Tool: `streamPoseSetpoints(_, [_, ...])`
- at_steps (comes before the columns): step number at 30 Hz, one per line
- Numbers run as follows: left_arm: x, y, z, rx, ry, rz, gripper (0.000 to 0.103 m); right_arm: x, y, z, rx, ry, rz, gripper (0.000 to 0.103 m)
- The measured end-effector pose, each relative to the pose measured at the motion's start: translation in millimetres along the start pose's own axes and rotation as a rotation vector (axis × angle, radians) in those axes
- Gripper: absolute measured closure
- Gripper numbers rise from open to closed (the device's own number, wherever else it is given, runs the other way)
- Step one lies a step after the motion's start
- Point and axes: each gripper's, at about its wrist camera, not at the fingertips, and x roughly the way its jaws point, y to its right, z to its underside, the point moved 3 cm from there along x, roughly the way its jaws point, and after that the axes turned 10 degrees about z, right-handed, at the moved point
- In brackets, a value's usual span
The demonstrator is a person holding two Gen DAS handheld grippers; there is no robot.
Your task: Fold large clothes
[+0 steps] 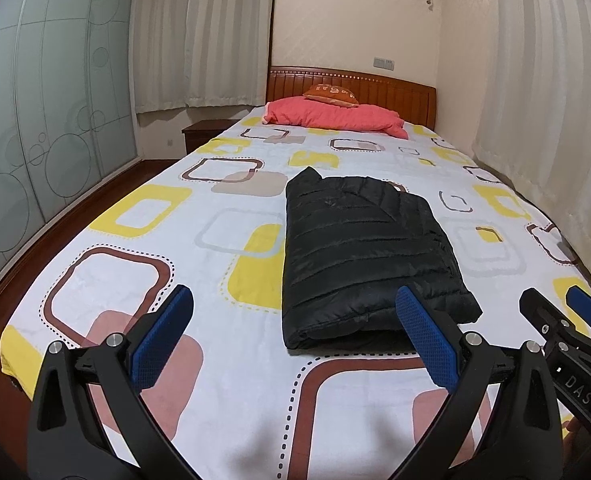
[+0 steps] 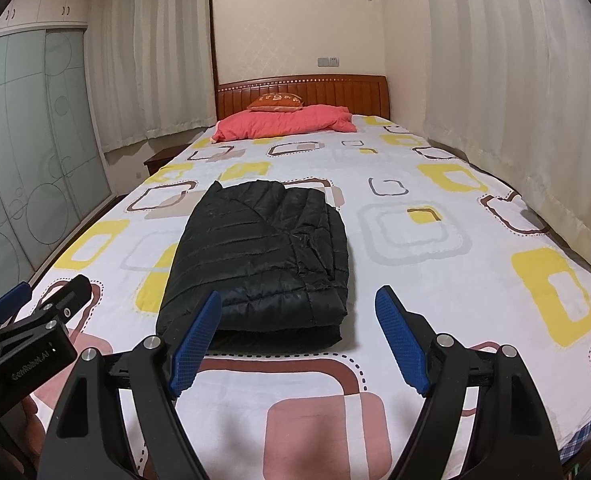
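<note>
A black quilted puffer jacket (image 1: pixel 359 252) lies folded into a compact rectangle on the patterned bed sheet (image 1: pixel 175 248); it also shows in the right wrist view (image 2: pixel 263 256). My left gripper (image 1: pixel 295 300) is open and empty, held above the sheet just short of the jacket's near edge. My right gripper (image 2: pixel 299 304) is open and empty, also just short of the near edge. Each gripper shows in the other's view, the right one at the right edge (image 1: pixel 555 304) and the left one at the left edge (image 2: pixel 47 292).
A pink folded quilt (image 1: pixel 335 116) and an orange pillow (image 1: pixel 329 92) lie by the wooden headboard (image 1: pixel 395 88). A wardrobe with frosted sliding doors (image 1: pixel 47 120) stands to the left, a nightstand (image 1: pixel 203 132) beside the bed, curtains (image 1: pixel 543 100) along the right.
</note>
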Motion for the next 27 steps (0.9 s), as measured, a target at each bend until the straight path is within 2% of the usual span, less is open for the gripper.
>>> streamPoseSetpoints(27, [0.3,-0.7,4.3,-0.009,-0.018,0.009,0.002,-1.7,-7.8,2.0,0.000,-0.001,-0.002,0.025])
